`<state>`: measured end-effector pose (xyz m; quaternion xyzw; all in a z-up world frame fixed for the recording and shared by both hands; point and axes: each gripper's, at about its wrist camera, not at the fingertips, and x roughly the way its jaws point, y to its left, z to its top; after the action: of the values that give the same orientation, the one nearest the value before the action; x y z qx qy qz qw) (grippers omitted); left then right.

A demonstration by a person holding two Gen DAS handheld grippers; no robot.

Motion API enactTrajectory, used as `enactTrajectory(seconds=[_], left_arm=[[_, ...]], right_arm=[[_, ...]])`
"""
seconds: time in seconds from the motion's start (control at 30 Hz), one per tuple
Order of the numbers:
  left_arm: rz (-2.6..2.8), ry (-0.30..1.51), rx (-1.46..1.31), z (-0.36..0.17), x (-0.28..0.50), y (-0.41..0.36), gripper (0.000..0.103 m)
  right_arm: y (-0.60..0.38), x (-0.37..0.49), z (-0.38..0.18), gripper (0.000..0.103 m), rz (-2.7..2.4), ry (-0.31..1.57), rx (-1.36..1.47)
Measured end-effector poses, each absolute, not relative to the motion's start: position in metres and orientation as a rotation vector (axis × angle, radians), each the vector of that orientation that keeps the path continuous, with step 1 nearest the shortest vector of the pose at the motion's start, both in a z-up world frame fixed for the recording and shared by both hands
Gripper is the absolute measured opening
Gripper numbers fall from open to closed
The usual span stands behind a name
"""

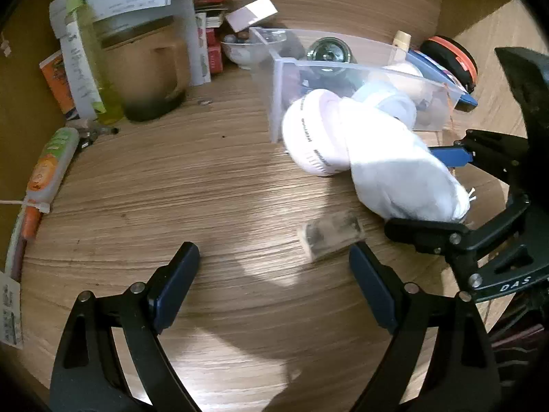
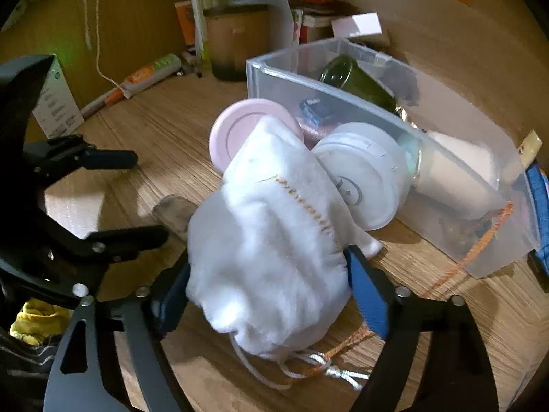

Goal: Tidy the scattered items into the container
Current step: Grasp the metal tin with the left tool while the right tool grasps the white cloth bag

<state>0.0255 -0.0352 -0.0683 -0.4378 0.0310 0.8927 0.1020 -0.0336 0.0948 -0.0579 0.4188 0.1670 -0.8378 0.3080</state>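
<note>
A clear plastic container stands on the wooden table, with a glass jar, a blue item and other things inside. My right gripper is shut on a white drawstring pouch and holds it beside the container's near wall. A pink round tin and a white round tub lie against that wall, behind the pouch. A small blurred clear block lies on the table. My left gripper is open and empty, just short of the block.
Along the back wall are a brown jar, a green bottle, papers, boxes and a white bowl. A green-and-orange tube lies at the left edge. An orange-rimmed round case sits behind the container.
</note>
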Motion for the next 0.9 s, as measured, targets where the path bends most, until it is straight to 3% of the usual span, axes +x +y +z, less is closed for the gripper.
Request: enactTrajectory(seconds=[0.1,0.27,0.5,0.57,0.6,0.63,0.9], left_arm=[[2.631,0.102,-1.287,-0.069,0.023,-0.029,0.09],[2.622,0.069,-1.257,-0.068,0.018,-0.025,0.086],[2.625,0.175,-1.191,-0.067,0.024,-0.006,0.044],[2.627,0.181,-1.19,-0.067,0.025,-0.005,0.044],[2.625,0.167,-1.193,-0.067,0.024,-0.006,0.044],[2.627,0.162,-1.197,-0.066,0.024,-0.007,0.044],[2.674,0.114,-1.166,-0.054,0.025,-0.014,0.044]], right_arm=[[0.101,-0.03,-0.049,0.061,-2.232,0.41,1.084],[0.107,-0.028,-0.047,0.056,-2.261,0.391,1.082],[0.123,-0.028,-0.035,0.046,-2.286,0.31,1.071],[0.126,-0.027,-0.03,0.045,-2.294,0.295,1.055],[0.127,-0.026,-0.028,0.031,-2.302,0.29,1.048],[0.129,-0.026,-0.026,0.026,-2.304,0.288,1.047],[0.13,-0.026,-0.02,0.026,-2.293,0.26,1.018]])
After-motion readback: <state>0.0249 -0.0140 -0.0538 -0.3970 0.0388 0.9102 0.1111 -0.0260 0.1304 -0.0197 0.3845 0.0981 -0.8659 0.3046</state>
